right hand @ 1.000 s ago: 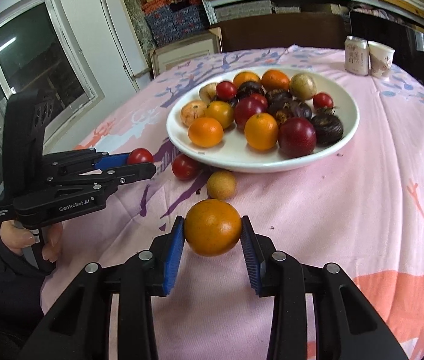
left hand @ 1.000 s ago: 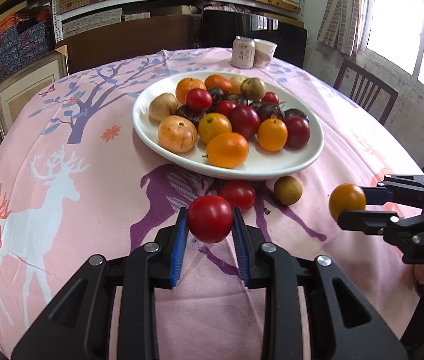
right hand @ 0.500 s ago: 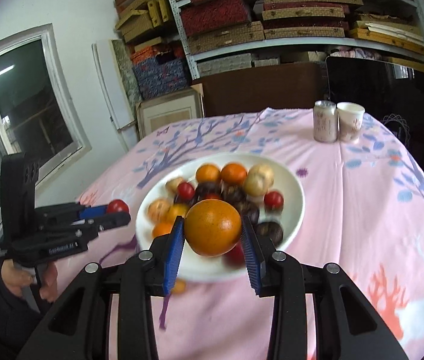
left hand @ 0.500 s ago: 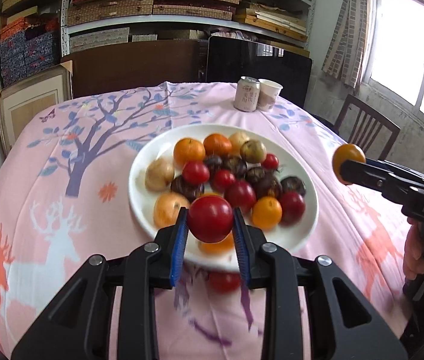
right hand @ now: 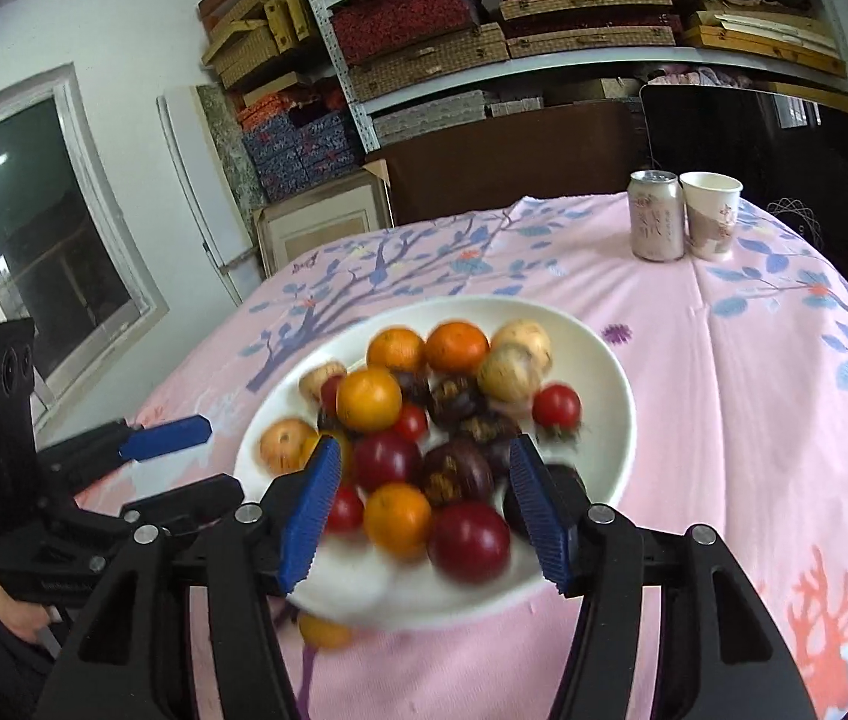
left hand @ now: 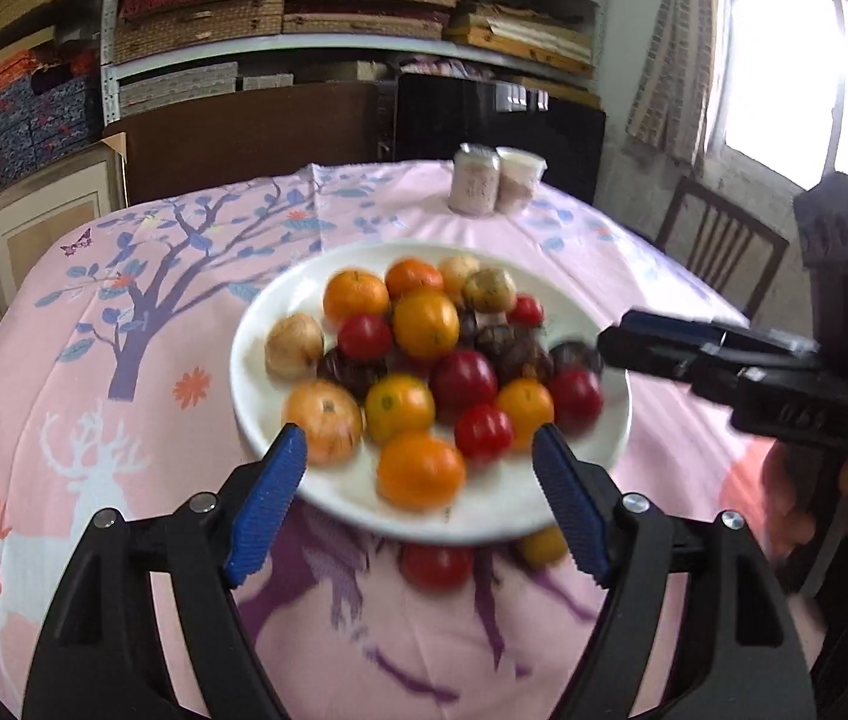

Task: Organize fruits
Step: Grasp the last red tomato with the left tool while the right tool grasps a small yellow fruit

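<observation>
A white plate (left hand: 256, 372) (right hand: 616, 396) on the pink tablecloth holds a heap of oranges, red tomatoes, dark purple fruits and pale brown fruits. My left gripper (left hand: 418, 480) is open and empty above the plate's near edge. My right gripper (right hand: 424, 510) is open and empty above the plate's near side; it also shows in the left wrist view (left hand: 622, 345) at the plate's right rim. A red tomato (left hand: 436, 567) and a small yellowish fruit (left hand: 541, 546) (right hand: 322, 630) lie on the cloth just in front of the plate.
A drink can (right hand: 656, 216) and a paper cup (right hand: 712, 213) stand at the table's far side. A wooden chair (left hand: 718, 246) is at the right. Shelves with boxes fill the back wall. The left gripper (right hand: 166, 438) shows at the plate's left.
Both grippers rose over the plate and opened. The red tomato left my left gripper and the orange left my right gripper; both now lie among the fruit on the plate.
</observation>
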